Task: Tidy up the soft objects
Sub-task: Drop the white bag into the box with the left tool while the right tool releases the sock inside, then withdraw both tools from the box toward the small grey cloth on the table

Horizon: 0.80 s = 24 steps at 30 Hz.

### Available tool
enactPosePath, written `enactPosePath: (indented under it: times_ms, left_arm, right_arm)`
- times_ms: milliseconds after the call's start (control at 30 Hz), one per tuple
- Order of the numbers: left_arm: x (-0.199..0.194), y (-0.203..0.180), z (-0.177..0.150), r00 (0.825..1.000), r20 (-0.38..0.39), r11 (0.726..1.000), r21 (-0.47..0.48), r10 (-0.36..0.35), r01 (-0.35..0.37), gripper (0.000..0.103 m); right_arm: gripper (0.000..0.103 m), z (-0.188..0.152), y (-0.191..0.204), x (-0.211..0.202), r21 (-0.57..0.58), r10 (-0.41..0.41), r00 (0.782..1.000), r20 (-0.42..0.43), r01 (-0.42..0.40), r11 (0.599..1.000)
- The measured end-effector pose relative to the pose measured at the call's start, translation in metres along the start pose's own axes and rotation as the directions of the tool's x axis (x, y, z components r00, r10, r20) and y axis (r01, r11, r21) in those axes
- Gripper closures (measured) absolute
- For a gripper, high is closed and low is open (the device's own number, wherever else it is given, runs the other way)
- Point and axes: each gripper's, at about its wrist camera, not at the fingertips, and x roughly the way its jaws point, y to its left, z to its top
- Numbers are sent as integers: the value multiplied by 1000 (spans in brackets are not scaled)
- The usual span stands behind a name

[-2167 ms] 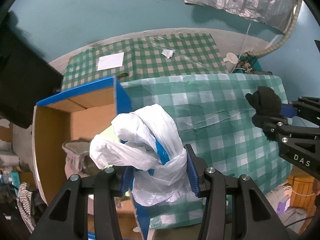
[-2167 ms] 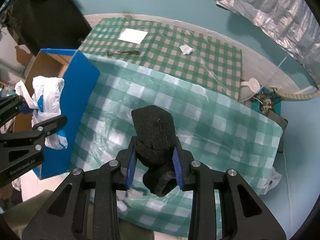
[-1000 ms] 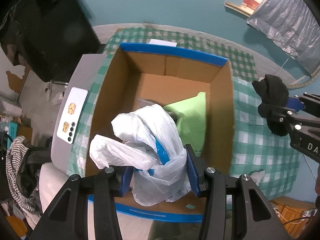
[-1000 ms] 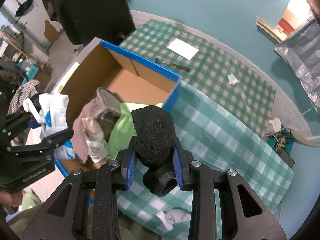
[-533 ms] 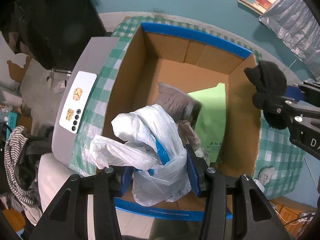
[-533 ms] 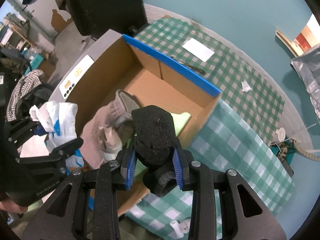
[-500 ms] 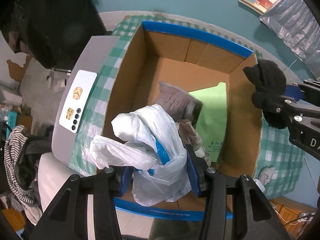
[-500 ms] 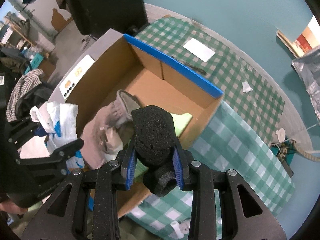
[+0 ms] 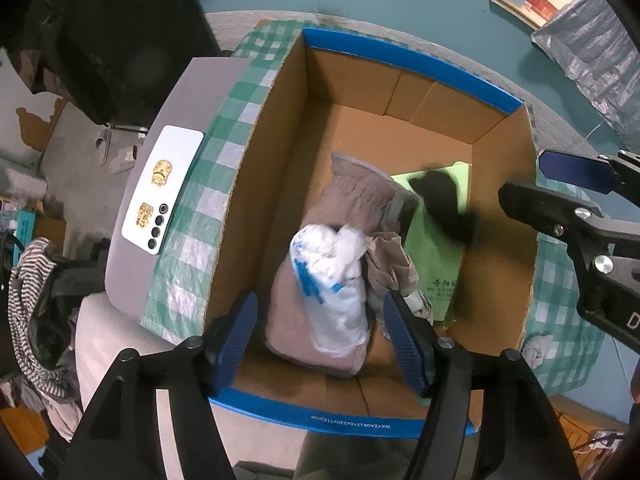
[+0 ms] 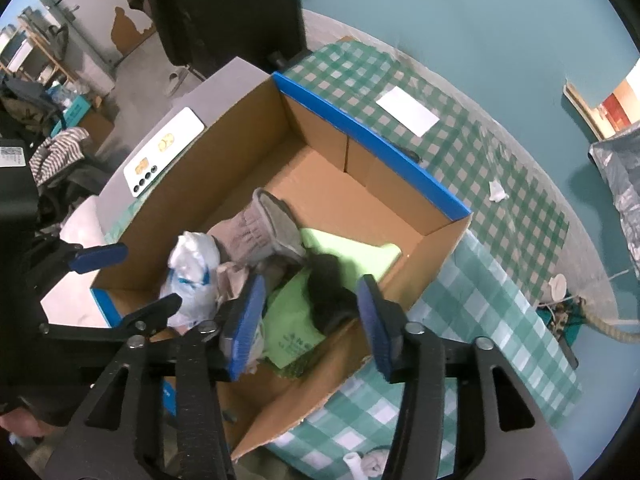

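While both jaws are opening empty, the left gripper (image 9: 320,336) and right gripper (image 10: 310,320) are hovering inside the cardboard box (image 9: 400,96) rim; the plastic bag (image 9: 332,276) is lying at 6 o'clock, the black cloth (image 9: 444,204) at 3 o'clock.

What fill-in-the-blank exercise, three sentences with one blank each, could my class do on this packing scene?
1. The white plastic bag lies inside the cardboard ____.
2. The black fabric item lies partly on a sheet coloured ____.
3. The tablecloth under the carton has a ____ pattern.

Missing words: box; green; checked
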Motion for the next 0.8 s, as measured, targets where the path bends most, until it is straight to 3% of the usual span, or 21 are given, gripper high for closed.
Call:
enactPosePath:
  times_ms: [467,800]
  left_arm:
    - [-16,-18,-1,999,28,999,35,-16,15,36]
    - [-22,-44,-5,999,34,995,102,-23,20,36]
  right_arm:
    - [51,-12,-15,-14,45,-4,1000,21,3,999]
    - [50,-38,-40,-26,101,-20,1000,24,18,995]
